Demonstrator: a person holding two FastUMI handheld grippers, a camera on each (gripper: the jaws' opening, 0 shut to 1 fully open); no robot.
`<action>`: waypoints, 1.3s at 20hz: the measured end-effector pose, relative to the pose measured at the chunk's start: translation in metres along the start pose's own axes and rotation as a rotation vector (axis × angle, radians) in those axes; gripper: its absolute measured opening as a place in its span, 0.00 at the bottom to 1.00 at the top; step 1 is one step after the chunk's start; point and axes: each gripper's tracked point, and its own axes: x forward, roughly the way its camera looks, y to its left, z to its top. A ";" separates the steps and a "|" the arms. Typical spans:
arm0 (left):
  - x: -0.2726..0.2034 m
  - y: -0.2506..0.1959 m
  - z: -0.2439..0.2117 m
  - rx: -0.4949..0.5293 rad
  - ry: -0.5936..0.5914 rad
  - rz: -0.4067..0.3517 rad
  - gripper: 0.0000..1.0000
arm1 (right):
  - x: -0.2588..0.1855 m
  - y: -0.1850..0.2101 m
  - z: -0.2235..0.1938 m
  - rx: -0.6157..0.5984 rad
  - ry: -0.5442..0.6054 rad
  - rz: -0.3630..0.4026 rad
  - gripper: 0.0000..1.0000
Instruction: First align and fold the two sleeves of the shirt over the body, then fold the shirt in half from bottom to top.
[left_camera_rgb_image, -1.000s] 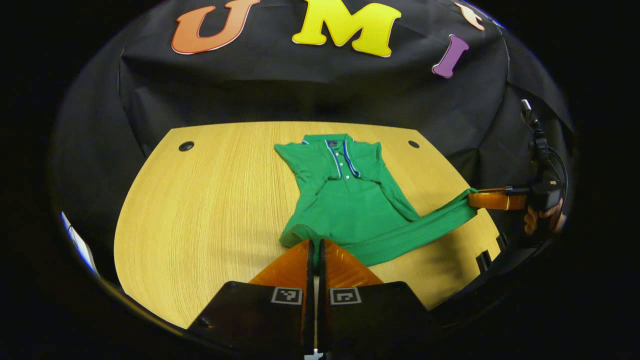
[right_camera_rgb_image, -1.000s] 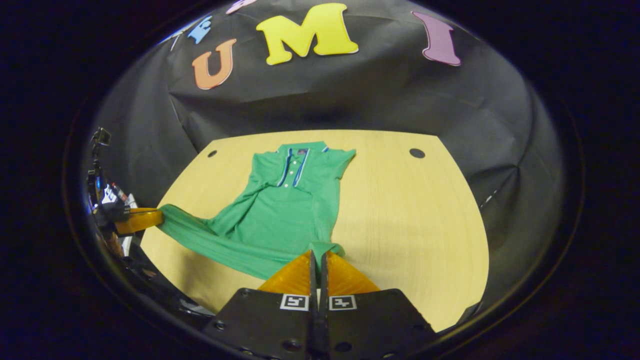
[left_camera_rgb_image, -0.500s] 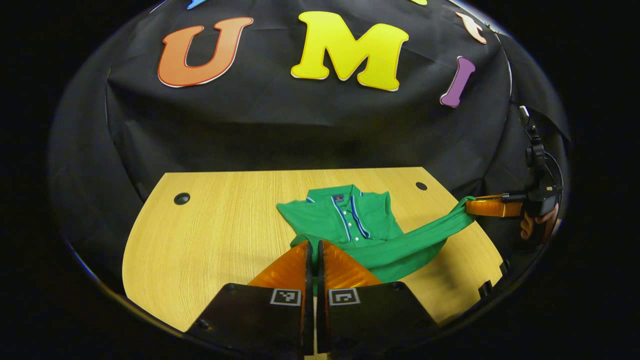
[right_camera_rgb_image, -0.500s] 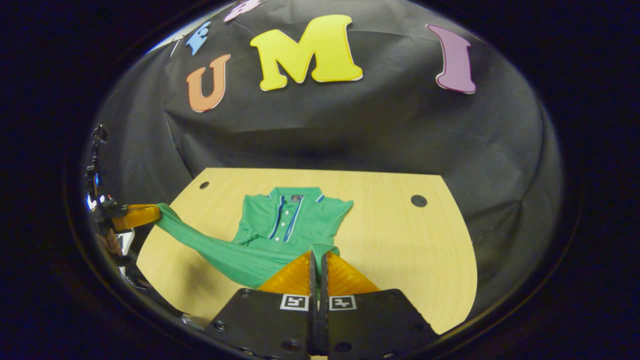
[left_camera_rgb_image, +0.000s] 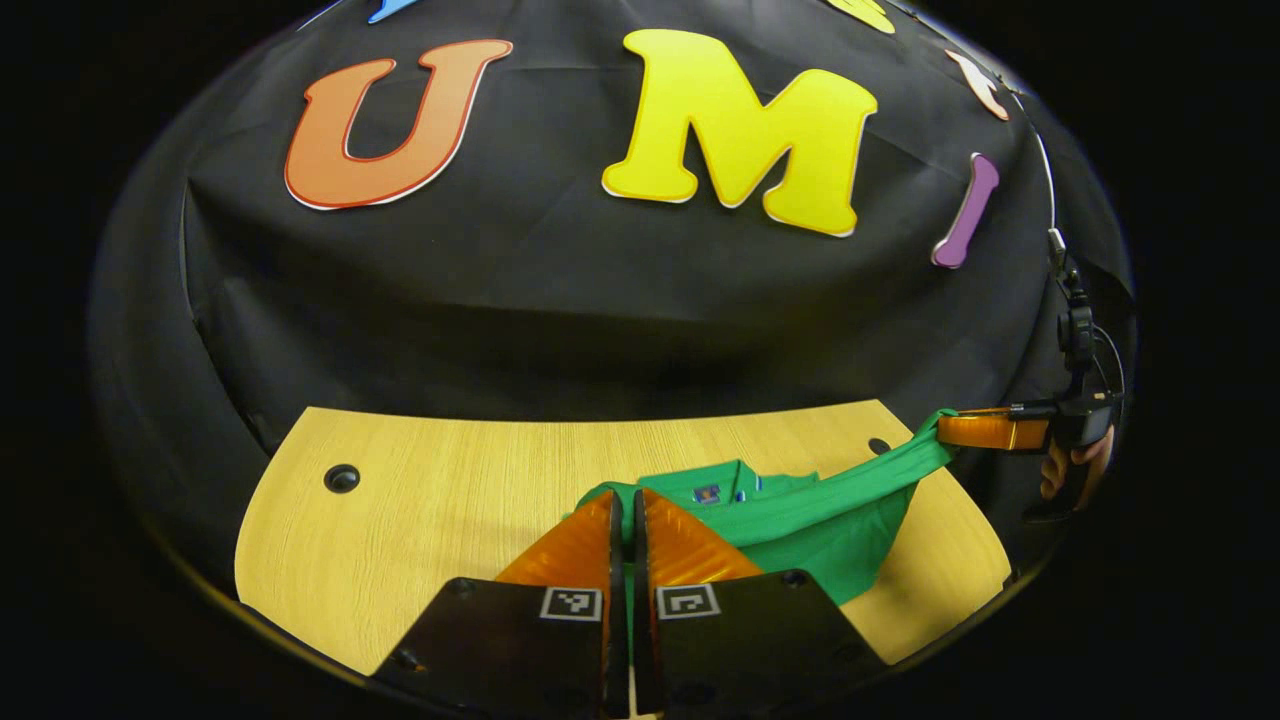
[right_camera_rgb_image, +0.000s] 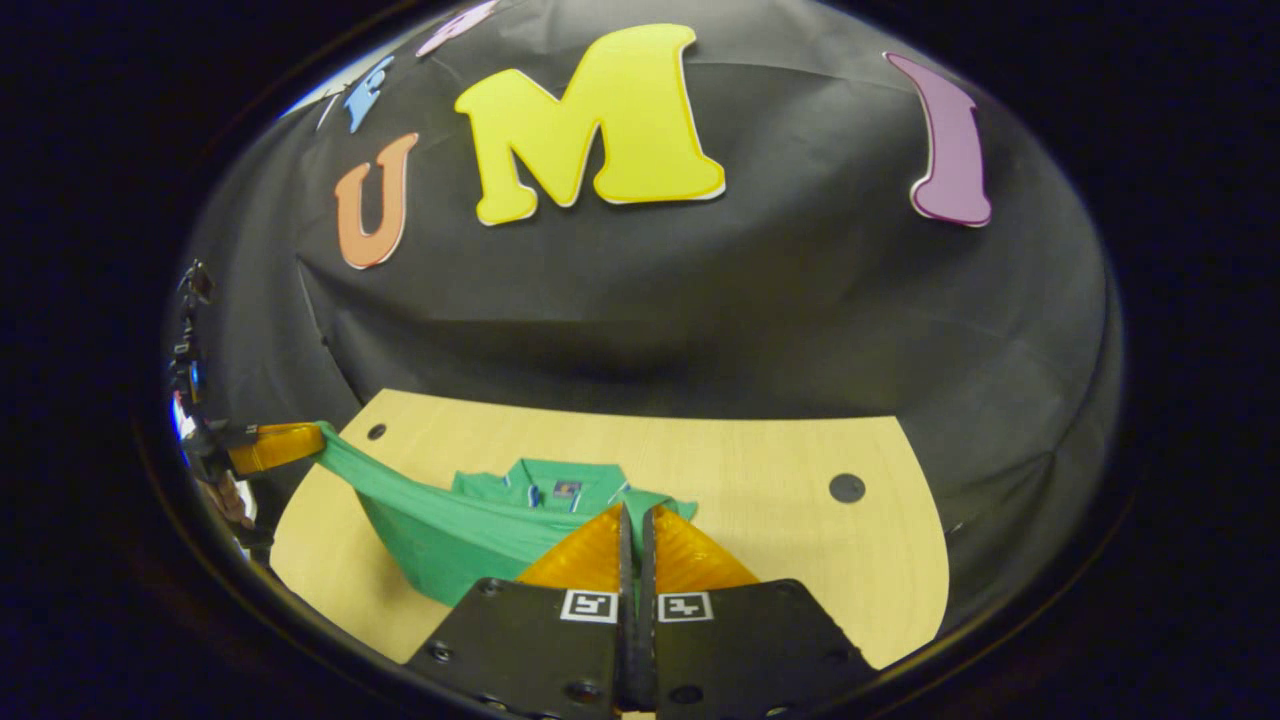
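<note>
A green polo shirt (left_camera_rgb_image: 820, 515) (right_camera_rgb_image: 430, 535) lies on the wooden table (left_camera_rgb_image: 430, 490) (right_camera_rgb_image: 780, 470) with its collar (left_camera_rgb_image: 715, 490) (right_camera_rgb_image: 555, 487) toward the far wall. Its bottom hem is lifted and stretched taut between the two grippers, hanging over the body near the collar. My left gripper (left_camera_rgb_image: 625, 497) is shut on one hem corner; it also appears at the left edge of the right gripper view (right_camera_rgb_image: 300, 438). My right gripper (right_camera_rgb_image: 633, 510) is shut on the other hem corner, and in the left gripper view it sits far right (left_camera_rgb_image: 945, 430), held by a hand (left_camera_rgb_image: 1075, 470).
The table has a round dark hole near each far corner (left_camera_rgb_image: 341, 478) (left_camera_rgb_image: 879, 446) (right_camera_rgb_image: 847, 488) (right_camera_rgb_image: 376, 432). Bare wood stretches to the left of the shirt in the left gripper view and to its right in the right gripper view. The black booth wall rises just behind the table.
Both grippers have carried the hem forward and up toward the collar. The lower body of the shirt has folded over, so much less of the shirt front shows now.
</note>
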 end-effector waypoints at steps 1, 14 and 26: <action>0.013 0.005 0.003 -0.010 -0.005 0.009 0.07 | 0.013 -0.001 0.006 0.010 -0.002 0.001 0.00; 0.095 0.038 -0.017 0.015 0.026 0.157 0.80 | 0.100 -0.012 -0.013 0.075 0.063 -0.064 0.28; 0.015 0.016 0.014 -0.004 -0.085 0.165 1.00 | 0.020 0.010 0.021 0.041 -0.134 -0.108 0.96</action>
